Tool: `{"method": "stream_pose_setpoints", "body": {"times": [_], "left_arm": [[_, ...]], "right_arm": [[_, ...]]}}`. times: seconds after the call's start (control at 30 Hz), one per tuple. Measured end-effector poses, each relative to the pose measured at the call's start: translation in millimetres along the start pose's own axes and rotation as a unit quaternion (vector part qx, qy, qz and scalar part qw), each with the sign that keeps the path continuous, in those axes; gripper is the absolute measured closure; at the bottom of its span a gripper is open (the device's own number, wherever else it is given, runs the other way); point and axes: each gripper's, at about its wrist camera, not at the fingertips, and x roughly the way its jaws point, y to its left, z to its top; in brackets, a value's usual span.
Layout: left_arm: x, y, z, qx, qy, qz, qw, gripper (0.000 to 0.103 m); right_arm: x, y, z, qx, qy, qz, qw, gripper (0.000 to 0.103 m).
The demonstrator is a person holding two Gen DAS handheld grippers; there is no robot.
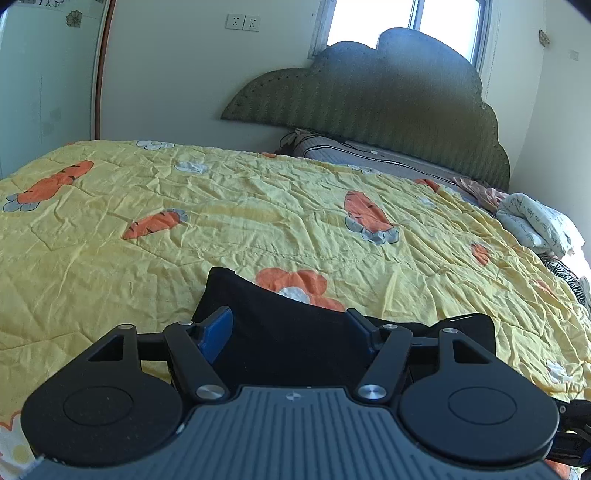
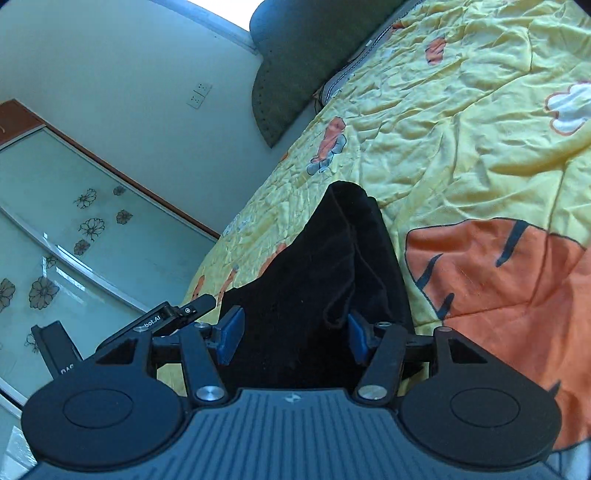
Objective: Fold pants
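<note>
Lying near quilt (image 1: 147, 266) edge: pants (image 1: 280, 332) | left gripper (image 1: 290, 328), right gripper (image 2: 293, 334) unclenched | wide free quilt beyond

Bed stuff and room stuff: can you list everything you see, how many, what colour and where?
pants: one, black, on the quilt, between both grippers' fingers
quilt: one, yellow with orange carrots, covering the bed
headboard: one, green, against the wall
pillow: one, grey, below the headboard
bundled cloth: one, pale, bed's right edge
wall sockets: two, white, beside the window
window: one, bright, behind the headboard
wardrobe door: one, flowered glass, left
left gripper: black, blue fingers, open
right gripper: same, open
</note>
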Motion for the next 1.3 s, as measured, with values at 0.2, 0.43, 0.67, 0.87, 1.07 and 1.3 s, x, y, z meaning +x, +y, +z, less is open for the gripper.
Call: {"method": "stream_pose_setpoints", "body": {"times": [0.2,0.43,0.67,0.87,1.07,1.3], "left_arm": [[24.3,-6.3,6.3,0.010,0.031,0.016,0.9994,0.030],[36.7,-6.5,-1.2,0.041,0.052,0.050,0.9966,0.023],[19.2,-6.3,-2.5,0.056,0.015,0.064,0.9963,0.022],[28.5,-15.2,-7.1,0.069,0.033,0.073,0.9944,0.021],[15.9,-3.3,-16.3,0.074,0.040,0.079,0.9933,0.021],[12.8,-11.3,-33.6,0.091,0.056,0.084,0.9906,0.022]], "right_arm": [[24.4,-1.2,11.1,-0.035,0.001,-0.037,0.999,0.095],[4.8,-13.5,2.0,-0.039,-0.002,-0.058,0.998,0.095],[-16.5,30.9,24.8,-0.165,-0.074,-0.137,0.974,0.073],[68.2,66.6,37.2,-0.302,0.074,-0.120,0.943,0.075],[59.0,60.6,37.1,-0.278,0.032,-0.139,0.950,0.070],[42.9,58.2,0.9,-0.299,0.047,-0.139,0.943,0.059]]}}
